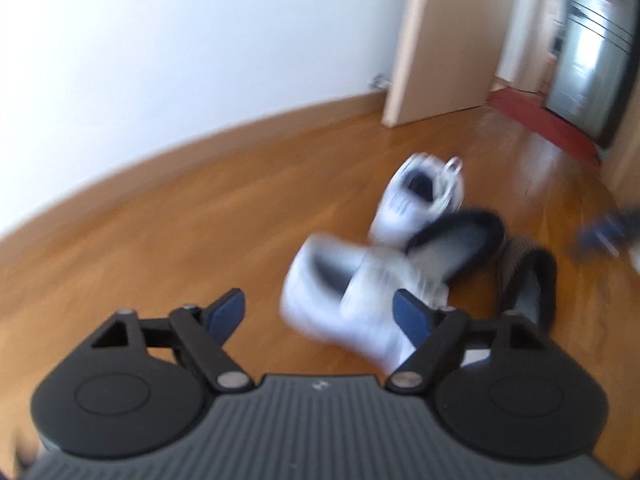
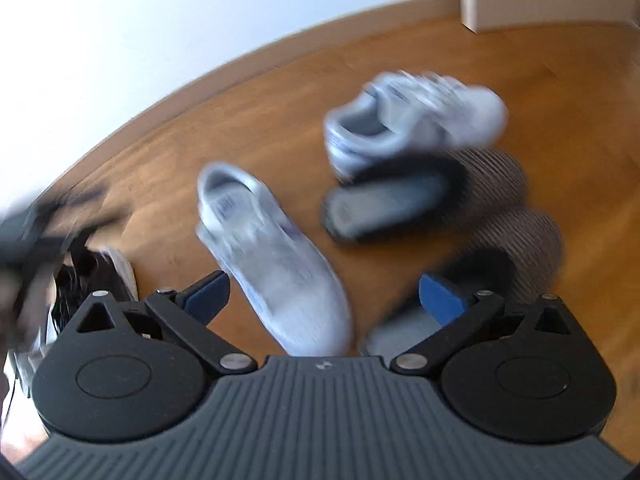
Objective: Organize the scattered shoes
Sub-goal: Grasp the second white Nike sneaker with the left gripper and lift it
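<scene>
Shoes lie scattered on the wooden floor; both views are blurred. In the left wrist view a white sneaker [image 1: 344, 296] lies just ahead of my open left gripper [image 1: 320, 314], a second white sneaker [image 1: 420, 196] farther off, a dark slipper [image 1: 456, 240] leaning between them, and a brown ribbed slipper [image 1: 528, 272] to the right. In the right wrist view my open right gripper [image 2: 324, 298] hovers over a white sneaker [image 2: 276, 256]. The other white sneaker [image 2: 416, 120], the dark slipper [image 2: 392, 200] and the brown ribbed slipper [image 2: 516, 220] lie beyond.
A black-and-white shoe [image 2: 96, 280] lies at the left of the right wrist view, with a blurred dark shape [image 2: 40, 224] above it. A white wall [image 1: 200, 60] with wooden skirting runs behind. An open door [image 1: 432, 40] and a red mat [image 1: 548, 124] stand at the right.
</scene>
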The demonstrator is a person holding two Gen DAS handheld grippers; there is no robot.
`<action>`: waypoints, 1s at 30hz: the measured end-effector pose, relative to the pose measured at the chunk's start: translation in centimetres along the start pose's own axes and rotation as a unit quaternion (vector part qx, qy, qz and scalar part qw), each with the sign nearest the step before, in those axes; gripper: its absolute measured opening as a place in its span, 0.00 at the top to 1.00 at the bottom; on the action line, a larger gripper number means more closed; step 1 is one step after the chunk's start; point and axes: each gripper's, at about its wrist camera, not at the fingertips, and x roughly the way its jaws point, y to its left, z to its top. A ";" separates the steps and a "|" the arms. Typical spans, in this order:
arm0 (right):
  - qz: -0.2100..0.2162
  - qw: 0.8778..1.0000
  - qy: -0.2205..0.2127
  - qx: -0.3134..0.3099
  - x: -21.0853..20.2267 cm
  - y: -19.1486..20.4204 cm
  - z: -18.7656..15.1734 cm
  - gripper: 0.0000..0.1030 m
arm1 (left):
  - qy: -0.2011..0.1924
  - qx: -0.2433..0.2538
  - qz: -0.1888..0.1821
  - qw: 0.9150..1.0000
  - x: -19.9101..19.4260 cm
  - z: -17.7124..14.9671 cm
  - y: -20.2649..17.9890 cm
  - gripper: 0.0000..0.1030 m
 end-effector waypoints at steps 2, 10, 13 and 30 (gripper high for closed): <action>-0.016 1.000 0.012 0.021 -0.6 -3.1 -1.9 0.00 | 0.012 0.047 -0.015 0.999 4.8 2.8 -2.5 0.20; -0.030 0.986 0.060 0.152 -0.4 -10.7 -5.9 0.00 | 0.065 0.058 -0.018 0.996 20.7 9.2 -8.2 0.27; -0.019 0.982 0.065 0.175 -0.4 -11.1 -6.6 0.00 | 0.100 -0.025 -0.034 0.994 24.1 10.0 -6.7 0.38; 0.031 0.980 0.051 0.190 -0.4 -9.2 -6.4 0.00 | 0.109 -0.077 -0.022 0.991 26.5 10.5 -2.6 0.74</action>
